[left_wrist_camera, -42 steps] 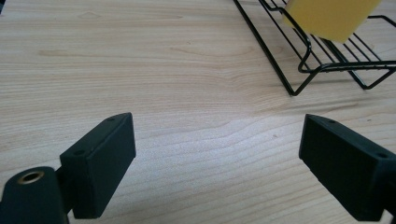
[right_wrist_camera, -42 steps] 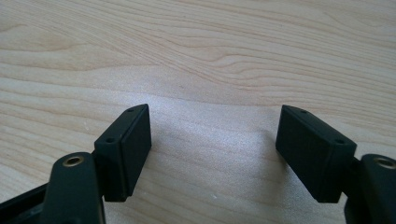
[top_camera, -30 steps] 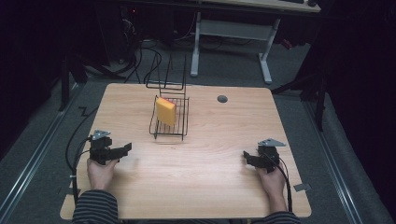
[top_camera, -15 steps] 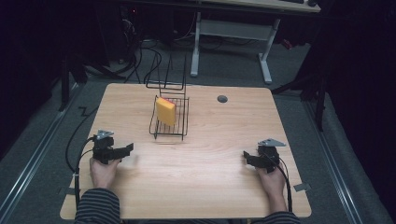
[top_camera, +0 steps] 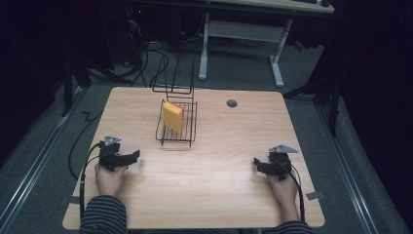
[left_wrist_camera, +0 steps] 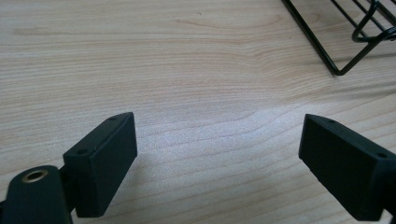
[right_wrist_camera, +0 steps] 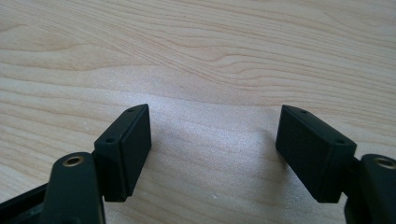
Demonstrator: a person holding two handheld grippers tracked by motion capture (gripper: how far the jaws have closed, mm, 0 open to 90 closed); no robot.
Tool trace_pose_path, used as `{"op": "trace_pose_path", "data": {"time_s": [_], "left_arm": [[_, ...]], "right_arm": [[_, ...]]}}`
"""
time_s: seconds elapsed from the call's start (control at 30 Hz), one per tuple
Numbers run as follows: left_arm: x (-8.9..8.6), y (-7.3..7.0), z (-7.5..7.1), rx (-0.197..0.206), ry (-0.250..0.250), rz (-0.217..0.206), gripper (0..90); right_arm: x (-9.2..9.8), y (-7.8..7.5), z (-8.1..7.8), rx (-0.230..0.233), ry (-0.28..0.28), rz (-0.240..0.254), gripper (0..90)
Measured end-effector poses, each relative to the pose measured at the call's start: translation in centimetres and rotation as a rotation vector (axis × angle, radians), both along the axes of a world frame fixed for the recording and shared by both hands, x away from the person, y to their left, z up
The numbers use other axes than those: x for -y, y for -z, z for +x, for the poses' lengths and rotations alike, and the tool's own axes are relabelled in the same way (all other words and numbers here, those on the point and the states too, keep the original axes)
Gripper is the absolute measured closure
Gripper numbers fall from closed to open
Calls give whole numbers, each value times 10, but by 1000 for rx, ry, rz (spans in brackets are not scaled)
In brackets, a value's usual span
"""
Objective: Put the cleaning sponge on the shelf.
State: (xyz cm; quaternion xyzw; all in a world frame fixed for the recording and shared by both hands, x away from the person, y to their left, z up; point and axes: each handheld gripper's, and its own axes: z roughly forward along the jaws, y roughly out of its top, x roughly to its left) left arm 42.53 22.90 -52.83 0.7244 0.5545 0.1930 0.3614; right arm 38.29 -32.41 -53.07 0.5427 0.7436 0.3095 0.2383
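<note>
A: Where does the work stand?

B: At the very start, I'd judge. The left gripper (top_camera: 130, 157) sits at the lower left of the high view and the right gripper (top_camera: 258, 165) at the lower right, both low over the pale wooden table (top_camera: 224, 146). Each has its jaws apart with bare wood between them.

A: And the thing to go for?

B: The flat yellow-orange sponge-like block (top_camera: 172, 116) stands on edge inside the black wire rack (top_camera: 190, 131), just above the middle of the high view and well apart from both grippers. A corner of that rack (left_wrist_camera: 336, 46) shows at the upper right of the left gripper view.

A: Next move?

B: Probably a reach by the left gripper, which is nearer, up and to the right toward the rack. It would have to come in over the wires and line its jaws across the block's thin faces.
</note>
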Motion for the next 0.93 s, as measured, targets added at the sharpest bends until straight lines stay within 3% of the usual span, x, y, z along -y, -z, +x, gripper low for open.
{"op": "trace_pose_path", "data": {"time_s": [0.27, 0.37, 0.47, 0.93], "left_arm": [[3, 7, 3, -20, 3, 31, 126], [4, 8, 3, -11, 0, 51, 128], [8, 10, 3, 11, 5, 115, 138], [9, 9, 1, 9, 25, 112, 153]], "right_arm": [[0, 0, 0, 0, 0, 0, 269], [0, 0, 0, -1, 1, 2, 268], [0, 0, 0, 0, -1, 1, 269], [0, 0, 0, -1, -3, 2, 268]]}}
